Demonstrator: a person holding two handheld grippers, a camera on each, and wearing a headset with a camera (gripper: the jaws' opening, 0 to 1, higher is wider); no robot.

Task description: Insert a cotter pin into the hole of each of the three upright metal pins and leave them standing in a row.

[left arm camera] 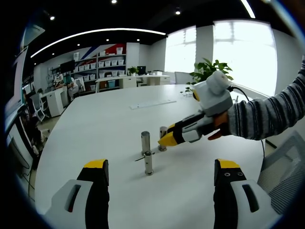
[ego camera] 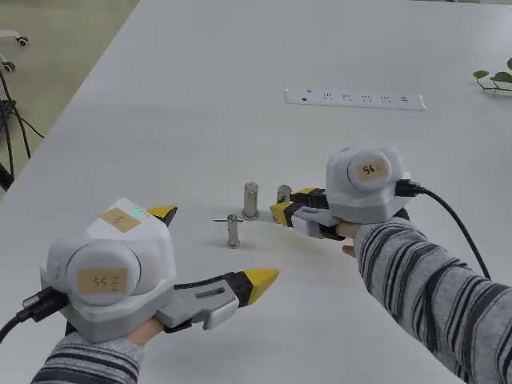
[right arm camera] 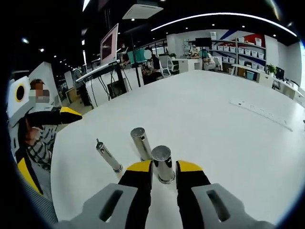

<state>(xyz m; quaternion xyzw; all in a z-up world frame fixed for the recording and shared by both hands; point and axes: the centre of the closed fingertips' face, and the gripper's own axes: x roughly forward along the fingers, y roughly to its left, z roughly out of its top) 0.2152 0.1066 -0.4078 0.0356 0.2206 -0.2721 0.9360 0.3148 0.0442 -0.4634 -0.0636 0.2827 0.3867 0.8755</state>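
Note:
Three upright metal pins stand close together on the white table (ego camera: 200,96). The nearest pin (ego camera: 233,230) (left arm camera: 148,162) (right arm camera: 108,156) has a thin cotter pin (ego camera: 221,220) through its top. Behind it stands a taller pin (ego camera: 251,200) (left arm camera: 145,142) (right arm camera: 140,143). My right gripper (ego camera: 282,210) (right arm camera: 164,168) reaches in from the right, and its yellow-tipped jaws are closed around the third pin (ego camera: 284,192) (left arm camera: 163,138) (right arm camera: 162,162). My left gripper (ego camera: 212,246) (left arm camera: 162,167) hovers in front of the group with its jaws wide apart and nothing between them.
A white power strip (ego camera: 355,98) lies farther back on the table. Plant leaves (ego camera: 496,78) show at the right edge. A black cable (ego camera: 456,220) trails from the right gripper. The table's left edge (ego camera: 72,96) drops to the floor.

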